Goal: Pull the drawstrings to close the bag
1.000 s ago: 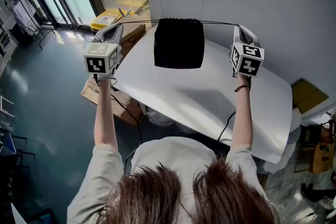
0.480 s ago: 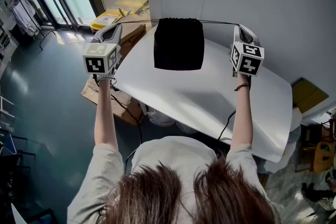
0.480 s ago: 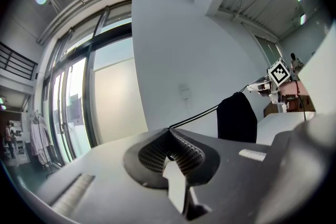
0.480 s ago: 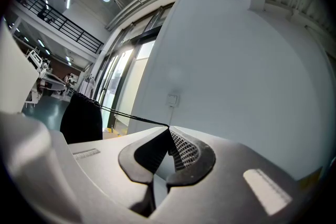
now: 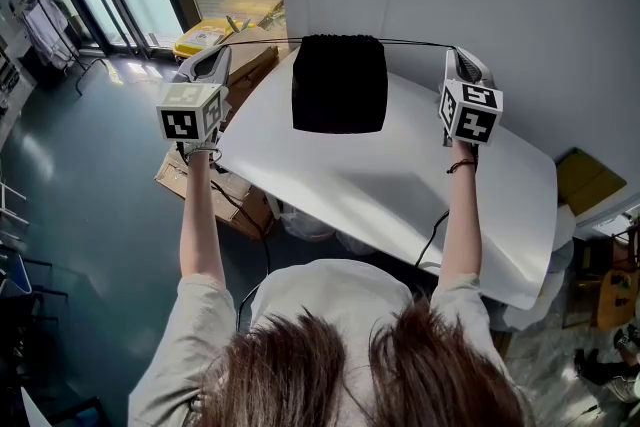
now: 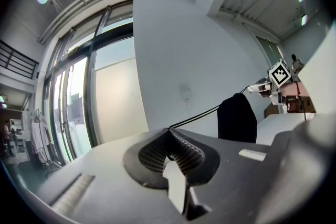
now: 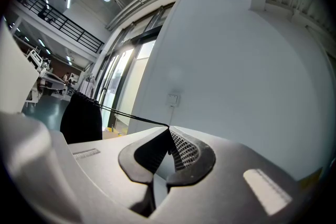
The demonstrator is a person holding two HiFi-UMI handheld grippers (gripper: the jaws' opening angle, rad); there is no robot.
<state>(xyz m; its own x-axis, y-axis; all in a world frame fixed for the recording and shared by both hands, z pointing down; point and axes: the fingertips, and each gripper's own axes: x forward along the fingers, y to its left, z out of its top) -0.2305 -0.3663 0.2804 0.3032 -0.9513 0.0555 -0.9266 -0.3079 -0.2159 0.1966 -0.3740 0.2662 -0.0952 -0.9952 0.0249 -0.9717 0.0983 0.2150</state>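
Note:
A black drawstring bag [image 5: 340, 83] hangs in the air between my two grippers, above the far part of a white table [image 5: 400, 185]. Its mouth at the top is gathered tight. A thin black drawstring [image 5: 262, 42] runs taut from the bag's top left to my left gripper [image 5: 224, 51], which is shut on its end [image 6: 169, 128]. Another drawstring [image 5: 420, 42] runs right to my right gripper [image 5: 456, 52], shut on that end [image 7: 168, 127]. The bag [image 6: 237, 118] shows in the left gripper view and the bag [image 7: 81, 119] in the right gripper view, both hanging from the taut cords.
Cardboard boxes [image 5: 200, 180] lie on the floor left of the table, and a yellow bin [image 5: 197, 40] stands near glass doors. A grey wall [image 5: 500, 5] rises right behind the table. More boxes [image 5: 585, 180] sit at the right.

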